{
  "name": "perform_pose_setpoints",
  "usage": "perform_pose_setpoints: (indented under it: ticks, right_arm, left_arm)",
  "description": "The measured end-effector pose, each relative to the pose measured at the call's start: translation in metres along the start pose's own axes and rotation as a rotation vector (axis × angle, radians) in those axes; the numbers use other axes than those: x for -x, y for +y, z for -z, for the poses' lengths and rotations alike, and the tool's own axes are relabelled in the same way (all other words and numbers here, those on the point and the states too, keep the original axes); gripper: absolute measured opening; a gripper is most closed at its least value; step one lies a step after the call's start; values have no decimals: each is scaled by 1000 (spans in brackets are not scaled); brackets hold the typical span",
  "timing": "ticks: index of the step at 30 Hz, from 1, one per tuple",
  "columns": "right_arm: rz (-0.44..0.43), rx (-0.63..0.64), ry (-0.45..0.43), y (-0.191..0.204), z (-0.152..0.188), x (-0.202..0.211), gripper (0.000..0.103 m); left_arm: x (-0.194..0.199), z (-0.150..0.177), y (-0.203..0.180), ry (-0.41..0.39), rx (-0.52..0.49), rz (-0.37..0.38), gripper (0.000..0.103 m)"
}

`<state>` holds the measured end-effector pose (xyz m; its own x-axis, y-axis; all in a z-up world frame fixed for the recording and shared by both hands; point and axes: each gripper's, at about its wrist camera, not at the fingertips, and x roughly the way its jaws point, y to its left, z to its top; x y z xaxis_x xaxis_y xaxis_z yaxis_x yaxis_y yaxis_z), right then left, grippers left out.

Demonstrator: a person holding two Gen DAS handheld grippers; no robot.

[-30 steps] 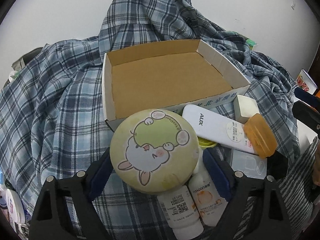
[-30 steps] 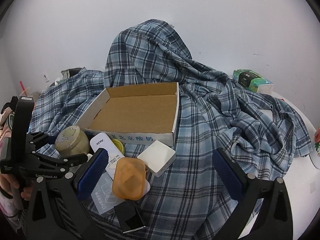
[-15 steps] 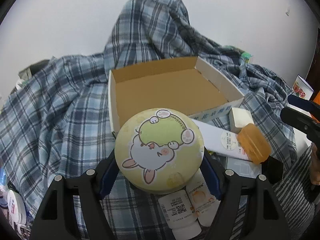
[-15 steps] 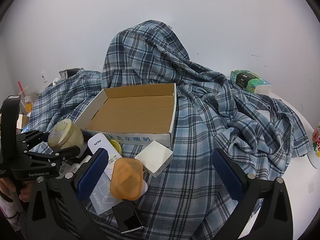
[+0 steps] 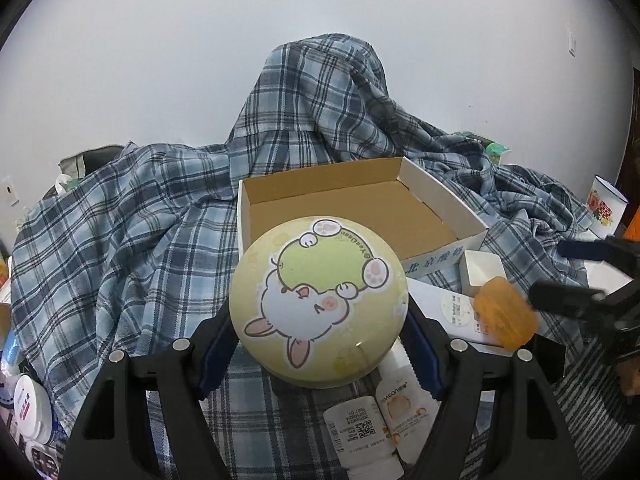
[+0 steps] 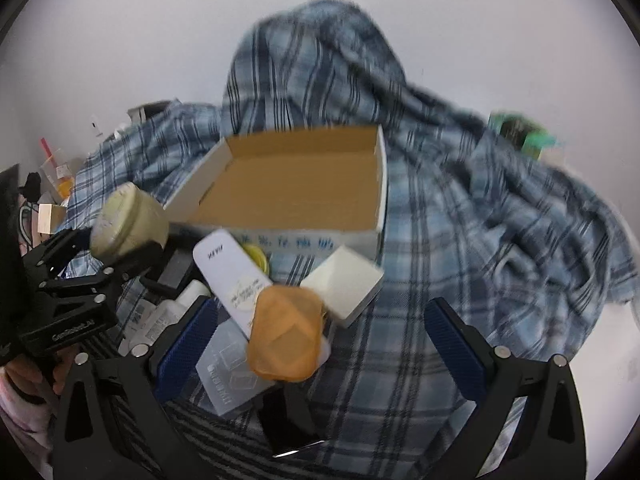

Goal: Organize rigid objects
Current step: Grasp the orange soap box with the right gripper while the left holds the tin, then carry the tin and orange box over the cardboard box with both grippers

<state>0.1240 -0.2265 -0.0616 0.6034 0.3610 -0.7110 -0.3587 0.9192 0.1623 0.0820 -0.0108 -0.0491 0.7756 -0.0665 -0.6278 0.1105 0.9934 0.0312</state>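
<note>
Left gripper: clamps the round tin, raised near the cardboard box, likely its destination.
Right gripper: fingers wide, empty, over the orange case.

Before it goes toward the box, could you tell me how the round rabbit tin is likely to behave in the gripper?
The round tin looks rigid, so it shouldn't deform. Its curved, glossy sides could slip between the left gripper pads. Set down on edge, it may roll.
</note>
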Motion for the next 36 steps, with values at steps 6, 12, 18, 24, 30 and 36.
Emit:
perform_pose_setpoints:
  ticks: [6,12,18,24,30,36]
  right_arm:
    - [42,58,94,19,2,-24,94]
    - [-15,38,150,20,8,-43,69]
    - [-45,87,134,26,7,-34,42]
    - [-34,116,82,34,7,-20,42]
    - [-38,125,-3,36,-15,9,42]
    - [-37,114,-52,34,-53,21,42]
  left_arm:
    - [1,2,0,-2,0,-1,77]
    - [5,2,1,-11,3,3,77]
    - [7,-1,2,-3,14,12,77]
    - [9,-3,1,14,25,28,77]
    - [15,-9,-1,25,26,18,77]
    - [27,-39,0,-9,14,7,77]
